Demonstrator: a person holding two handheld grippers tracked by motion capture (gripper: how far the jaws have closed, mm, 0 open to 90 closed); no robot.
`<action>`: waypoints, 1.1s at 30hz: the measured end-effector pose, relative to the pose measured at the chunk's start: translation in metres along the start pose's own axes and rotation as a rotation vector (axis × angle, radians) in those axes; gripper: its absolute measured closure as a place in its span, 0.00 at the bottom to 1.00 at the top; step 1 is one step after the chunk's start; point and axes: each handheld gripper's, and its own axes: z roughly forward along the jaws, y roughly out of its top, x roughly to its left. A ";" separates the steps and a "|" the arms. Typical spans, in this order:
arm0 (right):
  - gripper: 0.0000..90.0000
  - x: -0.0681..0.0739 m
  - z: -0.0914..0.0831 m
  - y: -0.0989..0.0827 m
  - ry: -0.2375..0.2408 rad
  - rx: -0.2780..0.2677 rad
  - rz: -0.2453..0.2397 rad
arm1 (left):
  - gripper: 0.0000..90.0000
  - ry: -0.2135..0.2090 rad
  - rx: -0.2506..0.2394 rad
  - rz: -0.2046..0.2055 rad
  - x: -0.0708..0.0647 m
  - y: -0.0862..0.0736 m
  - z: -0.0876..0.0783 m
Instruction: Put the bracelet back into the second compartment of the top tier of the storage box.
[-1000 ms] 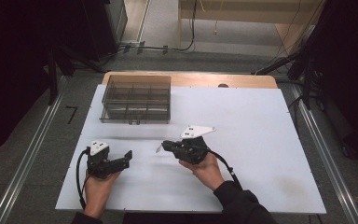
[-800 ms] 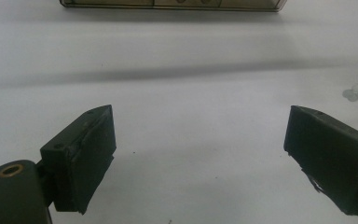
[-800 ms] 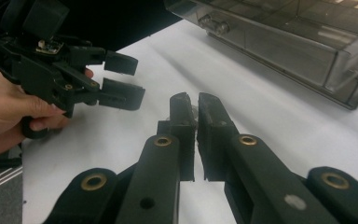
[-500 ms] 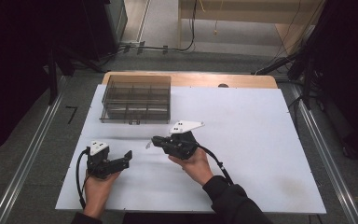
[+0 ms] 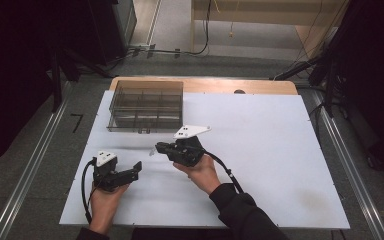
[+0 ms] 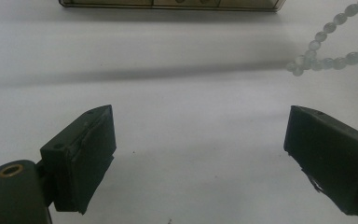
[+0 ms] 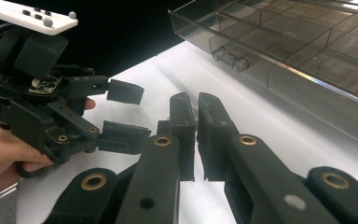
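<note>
A string of pale translucent beads (image 6: 327, 48) hangs above the white board; in the high view the bead string (image 5: 150, 152) shows as a small pale bit at my right gripper's tips. My right gripper (image 5: 158, 148) points left at mid-table, and its jaws (image 7: 196, 106) are shut with the string pinched between them. My left gripper (image 5: 138, 167) rests low at the front left, pointing right. The left gripper (image 6: 200, 116) stands open with nothing between its jaws, and it (image 7: 121, 112) lies just left of the right jaws.
A clear smoky box with several compartments (image 5: 145, 128) stands at the back left of the white board (image 5: 270, 150); the box (image 7: 307, 74) is close ahead of my right gripper. Dark floor and cables surround the table.
My right gripper has moved left and a little farther from the person, carrying the bead string, closing in on the left gripper's jaws. The left hand has stayed put.
</note>
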 end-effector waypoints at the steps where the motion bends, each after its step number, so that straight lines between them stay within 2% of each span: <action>1: 0.92 0.000 0.001 0.000 0.000 0.000 0.002 | 0.10 0.000 0.000 0.000 0.000 0.000 0.000; 6: 0.92 -0.001 0.004 0.001 0.004 0.006 0.000 | 0.10 -0.003 0.001 -0.003 0.000 0.000 0.000; 21: 0.92 -0.001 0.009 0.015 0.034 -0.046 -0.001 | 0.10 -0.004 0.001 -0.002 0.001 0.000 0.000; 26: 0.92 -0.003 0.009 0.018 0.035 -0.058 0.006 | 0.10 -0.005 0.001 -0.003 0.001 0.000 0.000; 33: 0.92 -0.009 0.007 0.025 0.053 -0.089 0.038 | 0.10 -0.007 0.000 -0.011 0.001 0.000 0.001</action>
